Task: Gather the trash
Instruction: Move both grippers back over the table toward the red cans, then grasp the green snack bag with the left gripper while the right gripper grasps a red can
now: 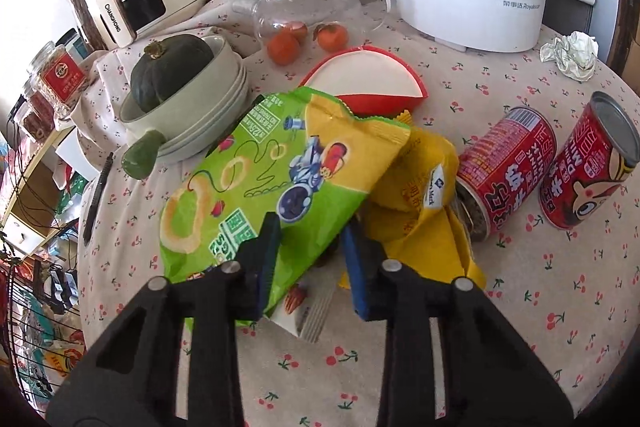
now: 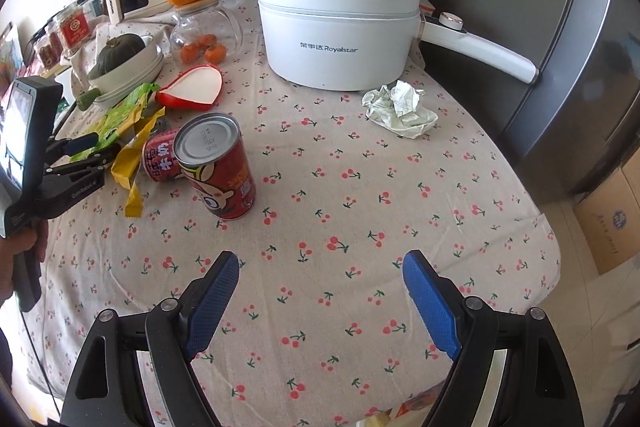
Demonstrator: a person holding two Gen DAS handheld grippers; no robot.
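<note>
My left gripper (image 1: 310, 235) has its jaws around the lower edge of a green snack bag (image 1: 280, 171), one finger over it and one under; the jaws stand partly apart. A yellow wrapper (image 1: 416, 211) lies beside the bag. Two red cans sit to the right, one on its side (image 1: 506, 167) and one upright (image 1: 588, 163). A crumpled paper ball (image 1: 570, 53) lies at the far right. My right gripper (image 2: 320, 275) is open and empty above the cherry tablecloth, short of the upright can (image 2: 218, 167) and the paper ball (image 2: 400, 109). The left gripper also shows in the right wrist view (image 2: 86, 149).
A white electric pot (image 2: 336, 27) stands at the back. A red and white heart dish (image 1: 372, 79), stacked bowls with a green squash (image 1: 176, 83), a glass teapot (image 1: 304, 7) topped by an orange, small tangerines and a pen (image 1: 96, 195) crowd the left. The table edge curves at the right.
</note>
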